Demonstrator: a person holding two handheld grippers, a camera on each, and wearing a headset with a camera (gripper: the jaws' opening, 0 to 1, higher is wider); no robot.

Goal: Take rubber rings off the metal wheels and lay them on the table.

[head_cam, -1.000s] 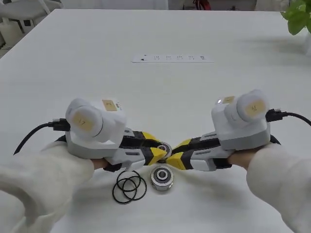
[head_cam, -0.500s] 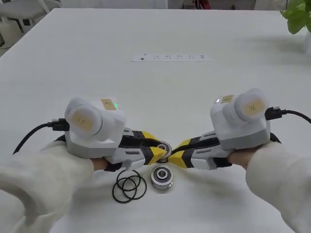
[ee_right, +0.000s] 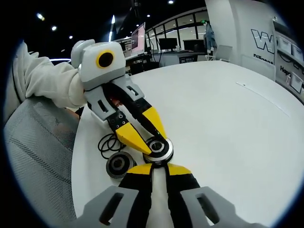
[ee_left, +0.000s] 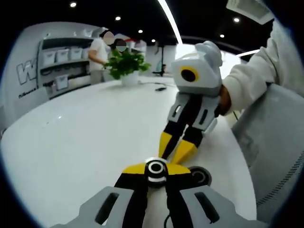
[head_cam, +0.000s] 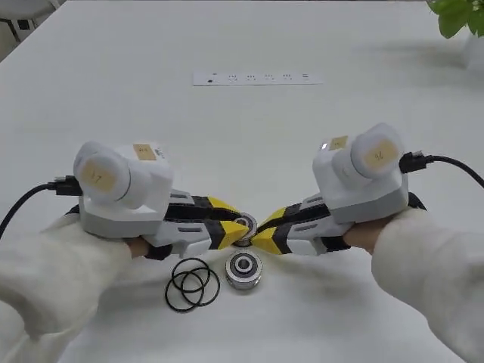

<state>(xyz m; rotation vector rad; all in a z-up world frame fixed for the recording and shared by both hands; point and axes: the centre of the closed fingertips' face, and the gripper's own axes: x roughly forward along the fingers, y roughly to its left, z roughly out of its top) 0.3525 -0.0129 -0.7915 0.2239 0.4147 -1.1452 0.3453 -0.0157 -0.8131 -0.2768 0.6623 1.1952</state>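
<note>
My left gripper [head_cam: 240, 227] is shut on a small metal wheel [head_cam: 245, 223] and holds it just above the white table. In the left gripper view the wheel [ee_left: 156, 168] sits between the yellow tips. My right gripper [head_cam: 259, 236] meets it from the other side. In the right gripper view its tips [ee_right: 157, 167] are pinched together at the near rim of the wheel [ee_right: 160, 148], where a black rubber ring runs round it. A second wheel [head_cam: 243, 270] lies flat on the table just below. Three loose black rubber rings [head_cam: 191, 283] overlap to its left.
A white power strip [head_cam: 257, 78] lies flat at the far middle of the table [head_cam: 249, 144]. A green plant [head_cam: 454, 15] stands at the far right corner. A black cable [head_cam: 446, 162] trails from each gripper. A mesh chair back [ee_right: 42, 156] stands near the table's front edge.
The head camera has moved, so the picture has shifted. Both grippers stay at the held wheel. The loose rings and the second wheel lie as before.
</note>
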